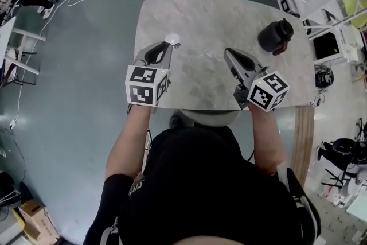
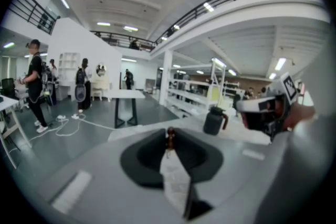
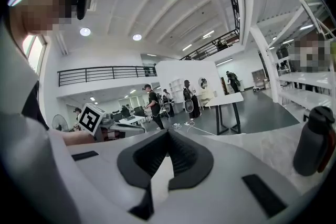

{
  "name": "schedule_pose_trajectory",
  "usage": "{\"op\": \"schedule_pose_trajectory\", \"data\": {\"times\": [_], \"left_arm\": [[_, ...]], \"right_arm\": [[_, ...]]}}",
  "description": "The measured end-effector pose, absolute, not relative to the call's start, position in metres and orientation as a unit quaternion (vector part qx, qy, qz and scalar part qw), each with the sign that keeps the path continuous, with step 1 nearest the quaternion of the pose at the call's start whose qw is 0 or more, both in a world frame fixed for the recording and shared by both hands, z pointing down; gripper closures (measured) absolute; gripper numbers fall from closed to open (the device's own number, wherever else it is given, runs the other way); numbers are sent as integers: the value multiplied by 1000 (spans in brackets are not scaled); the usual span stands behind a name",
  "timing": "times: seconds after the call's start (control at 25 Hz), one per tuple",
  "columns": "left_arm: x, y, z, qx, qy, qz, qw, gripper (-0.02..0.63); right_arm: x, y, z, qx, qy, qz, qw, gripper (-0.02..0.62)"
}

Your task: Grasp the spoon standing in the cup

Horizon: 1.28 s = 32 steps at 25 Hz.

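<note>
Person in a black top stands over a marble-look table [image 1: 200,14]. At the left gripper [image 1: 165,47], the spoon [image 1: 172,40] shows its white round end right at the tips. The right gripper [image 1: 229,53] is mid-table, with the dark cup [image 1: 275,36] well apart, toward the far right corner.
</note>
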State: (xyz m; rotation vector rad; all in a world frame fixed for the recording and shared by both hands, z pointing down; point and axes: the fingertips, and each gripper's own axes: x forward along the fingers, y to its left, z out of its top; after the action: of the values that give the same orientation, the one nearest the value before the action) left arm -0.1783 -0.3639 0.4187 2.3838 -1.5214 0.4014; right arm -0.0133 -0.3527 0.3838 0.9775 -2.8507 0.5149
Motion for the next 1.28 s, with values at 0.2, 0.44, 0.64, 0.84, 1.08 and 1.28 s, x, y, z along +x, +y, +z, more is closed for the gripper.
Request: {"op": "schedule_pose_trajectory", "data": {"times": [0.2,0.44,0.64,0.84,1.08,1.28], "left_arm": [[-198,-352,387,830,-534,103,128,549],[-196,-352,356,818,-558,63,123,549],[-196,-352,340,811,-573,52,108,551],[-169,-359,327,807,-580,36,103,549],[-143,-364,323,809,-578,37,100,550],[-132,-369,325,810,-576,40,100,551]], "right_arm": [[-38,-329,344,301,-943,140,18,603],[-18,-326,312,300,-951,74,21,603],[1,-336,300,311,-948,66,-1,603],[34,-344,289,315,-947,59,-20,604],[56,-346,291,309,-949,63,-23,604],[62,-349,301,308,-949,65,-18,604]]}}
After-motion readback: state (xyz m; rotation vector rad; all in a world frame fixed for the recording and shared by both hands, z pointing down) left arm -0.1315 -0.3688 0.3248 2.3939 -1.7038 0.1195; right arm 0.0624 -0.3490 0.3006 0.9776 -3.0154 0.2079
